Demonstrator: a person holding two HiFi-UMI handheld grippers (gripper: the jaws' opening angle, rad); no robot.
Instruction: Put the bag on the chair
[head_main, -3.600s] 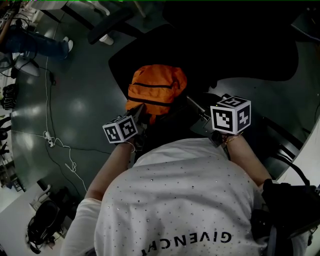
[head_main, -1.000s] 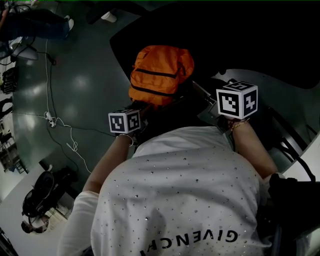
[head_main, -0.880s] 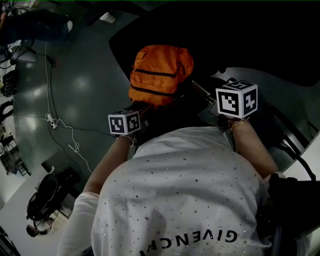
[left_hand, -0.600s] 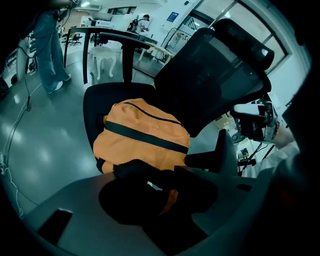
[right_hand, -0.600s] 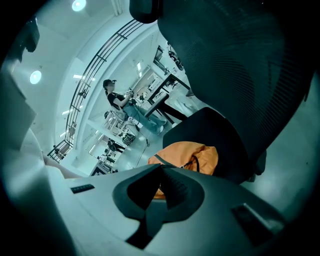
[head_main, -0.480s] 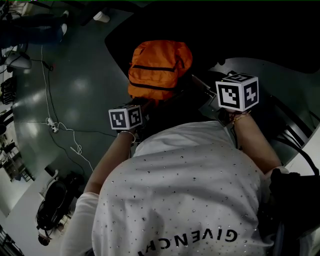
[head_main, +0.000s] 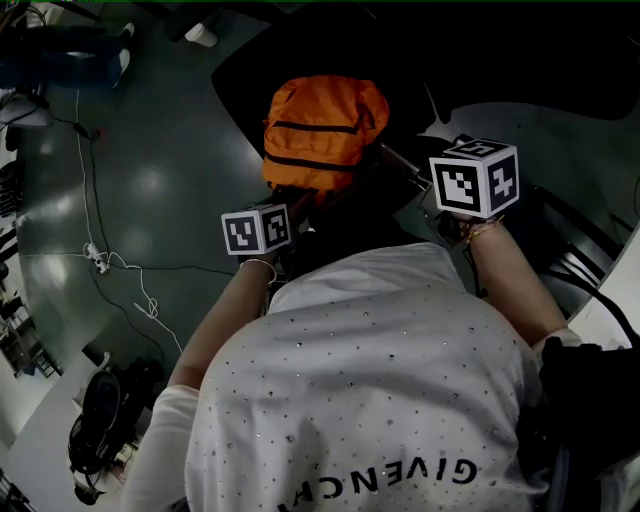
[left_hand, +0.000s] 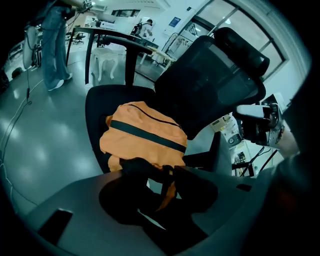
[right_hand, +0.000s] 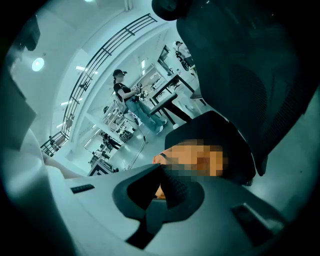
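My left gripper (left_hand: 171, 172) has its jaws drawn in on the bag's orange strap (left_hand: 166, 194), which runs between the tips and hangs into the hollow behind them. I judge that as a hold rather than a loose pass-through. A strap is the easiest part of a soft pack to keep in the jaws while the body settles.

My right gripper (right_hand: 161, 170) also has its jaws nearly together, with a sliver of orange caught between them. I take that for a pinch on a fold at the bag's near right corner, though the patch over the bag there hides the rest.

With both holds at the near end, I can steer the bag (left_hand: 142, 135) without it slumping. It lies on the chair (left_hand: 97, 107), on the seat, with its far end toward the backrest and its near end at the front edge. I would judge that its weight is already on the seat. If so, what remains is to let go and draw back without dragging the strap off.

By my count there are:
- one bag, with two dark bands across it
- one strap in the left jaws
- one chair under the bag
- two grippers
- one white cable (head_main: 110, 270) trailing over the floor to the left
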